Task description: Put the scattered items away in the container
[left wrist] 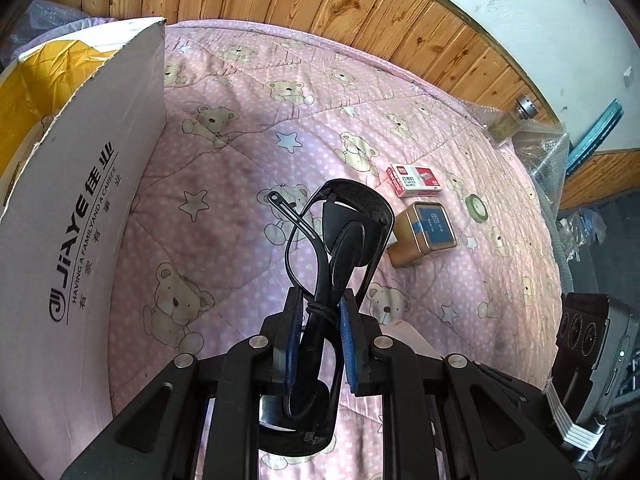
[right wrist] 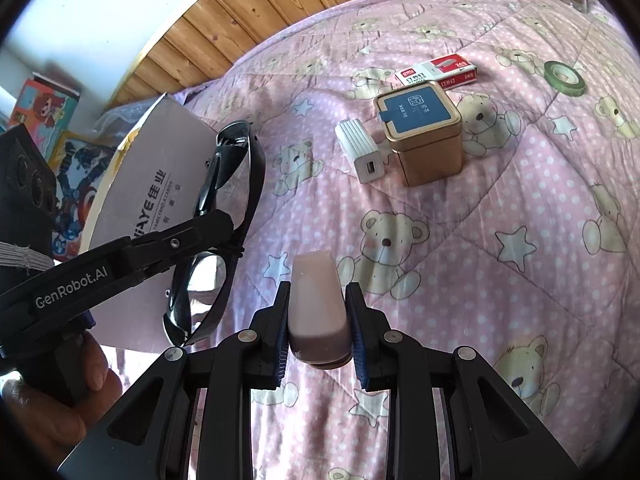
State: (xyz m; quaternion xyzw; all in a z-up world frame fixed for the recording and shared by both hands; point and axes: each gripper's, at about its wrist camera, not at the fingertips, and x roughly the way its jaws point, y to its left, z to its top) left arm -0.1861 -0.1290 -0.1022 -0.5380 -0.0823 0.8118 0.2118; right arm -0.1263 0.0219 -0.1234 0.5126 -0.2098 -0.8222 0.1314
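Note:
My left gripper (left wrist: 320,312) is shut on black sunglasses (left wrist: 344,224), held above the pink quilt just right of the white cardboard box (left wrist: 84,208). From the right wrist view the same sunglasses (right wrist: 236,184) hang in the left gripper (right wrist: 224,232) beside the box (right wrist: 160,176). My right gripper (right wrist: 318,300) is shut on a pale pink oblong case (right wrist: 316,308). On the quilt lie a gold tin with a blue lid (right wrist: 420,132), a white charger block (right wrist: 362,150), a red staples box (right wrist: 440,70) and a green tape roll (right wrist: 564,77).
The pink bear-print quilt (left wrist: 240,152) covers the bed, with wood panelling behind. A glass jar (left wrist: 510,120) and bubble wrap (left wrist: 548,152) sit at the far right edge. The box holds yellow lining (left wrist: 44,80). A hand (right wrist: 60,392) grips the left tool.

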